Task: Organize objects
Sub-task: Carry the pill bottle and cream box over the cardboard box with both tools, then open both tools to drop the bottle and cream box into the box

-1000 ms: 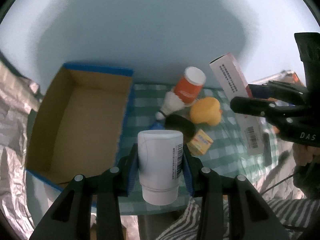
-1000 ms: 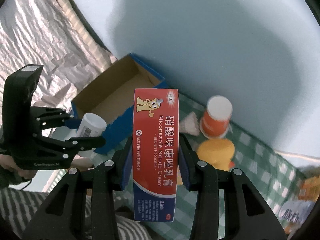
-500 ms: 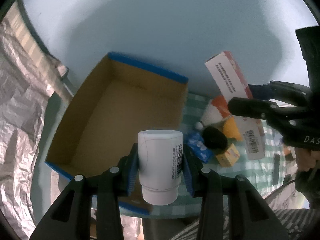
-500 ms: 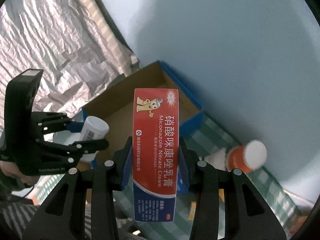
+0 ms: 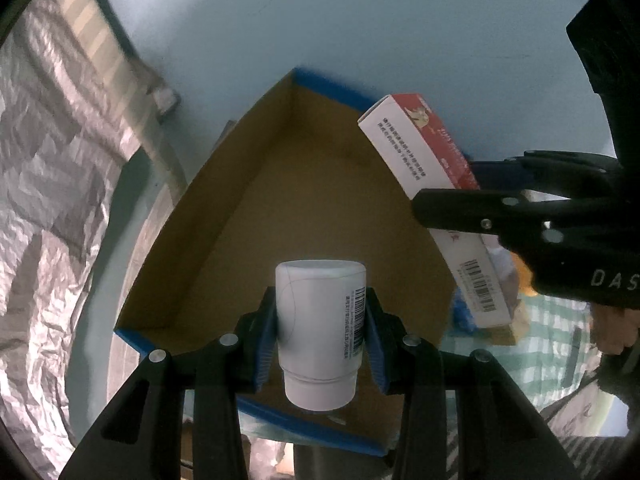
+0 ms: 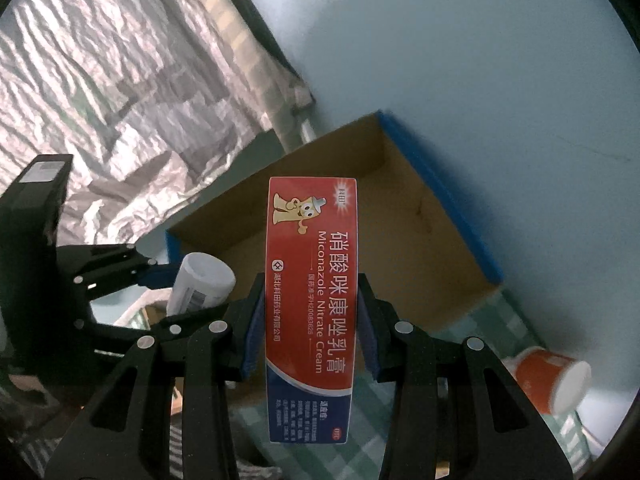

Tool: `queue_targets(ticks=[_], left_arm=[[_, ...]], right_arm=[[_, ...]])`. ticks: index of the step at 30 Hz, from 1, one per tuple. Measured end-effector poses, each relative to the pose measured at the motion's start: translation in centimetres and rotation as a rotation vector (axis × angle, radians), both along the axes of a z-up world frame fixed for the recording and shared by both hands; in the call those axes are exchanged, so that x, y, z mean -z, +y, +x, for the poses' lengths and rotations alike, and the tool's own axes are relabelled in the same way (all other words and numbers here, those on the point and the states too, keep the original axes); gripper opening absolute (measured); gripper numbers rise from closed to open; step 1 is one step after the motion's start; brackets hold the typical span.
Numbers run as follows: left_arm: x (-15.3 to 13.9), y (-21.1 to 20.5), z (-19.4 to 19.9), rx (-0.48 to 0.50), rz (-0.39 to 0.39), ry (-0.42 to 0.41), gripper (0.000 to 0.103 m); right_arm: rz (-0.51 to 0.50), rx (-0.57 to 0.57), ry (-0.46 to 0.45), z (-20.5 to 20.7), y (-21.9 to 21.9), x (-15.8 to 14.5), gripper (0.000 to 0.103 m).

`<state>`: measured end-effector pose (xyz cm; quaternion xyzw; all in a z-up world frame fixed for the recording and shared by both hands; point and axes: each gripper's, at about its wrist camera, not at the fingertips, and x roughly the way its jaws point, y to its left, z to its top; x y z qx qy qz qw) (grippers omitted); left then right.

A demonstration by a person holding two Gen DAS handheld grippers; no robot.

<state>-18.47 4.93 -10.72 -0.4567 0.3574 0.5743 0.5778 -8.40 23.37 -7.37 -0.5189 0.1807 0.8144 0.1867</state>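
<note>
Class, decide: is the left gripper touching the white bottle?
Touching. The left wrist view shows the left gripper with its blue pads pressed against both sides of the white bottle, held above the cardboard box.

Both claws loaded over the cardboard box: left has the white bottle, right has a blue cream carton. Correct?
Nearly. The right claw grips a mostly red cream carton, blue only at its base, per the right wrist view. Left claw does hold the white bottle over the cardboard box.

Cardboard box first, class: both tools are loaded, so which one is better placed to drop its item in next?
Probably the left tool. Its white bottle hangs directly over the cardboard box floor. The right tool holds the miconazole cream carton nearer the box's right wall.
</note>
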Motion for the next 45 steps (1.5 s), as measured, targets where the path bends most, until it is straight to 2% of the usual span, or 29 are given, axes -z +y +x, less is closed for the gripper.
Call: queue_targets(ticks=[9, 13, 14, 17, 19, 20, 21, 29, 43, 45], left_arm=[[3.0, 0.6, -1.3, 0.003, -0.050, 0.011, 0.040], [4.5, 0.8, -1.3, 0.014, -0.091, 0.024, 0.040], [4.7, 0.8, -1.2, -0.046, -0.098, 0.019, 0.040], [4.9, 0.8, -0.9, -0.039, -0.105, 0.029, 0.042], [4.8, 0.7, -0.7, -0.038, -0.109, 0.036, 0.050], [4.8, 0.7, -0.7, -0.040, -0.107, 0.041, 0.056], [4.5, 0.6, -0.6, -0.045, -0.099, 0.048, 0.057], [2.7, -0.2, 0.0, -0.052, -0.075, 0.037, 0.066], [-0.2, -1.5, 4.1, -0.003, -0.039, 0.000, 0.066], [-0.5, -1.5, 5.0, 0.014, -0.033, -0.007, 0.066]], right_arm=[[-0.094, 0.075, -0.063, -2.3, 1.0, 5.6, 0.041], [-0.120, 0.120, -0.090, -2.4, 1.3, 6.9, 0.041], [-0.122, 0.132, -0.097, -2.4, 1.4, 7.2, 0.041], [-0.123, 0.186, -0.114, -2.5, 1.6, 7.5, 0.041], [-0.112, 0.208, -0.113, -2.4, 1.6, 7.3, 0.048], [-0.104, 0.217, -0.110, -2.3, 1.5, 7.2, 0.058], [-0.096, 0.231, -0.105, -2.1, 1.5, 7.0, 0.062], [-0.063, 0.268, -0.064, -0.9, 0.9, 4.7, 0.062], [-0.013, 0.349, -0.046, 3.2, -1.0, 1.4, 0.062], [-0.001, 0.365, -0.047, 4.1, -1.4, 0.8, 0.065]])
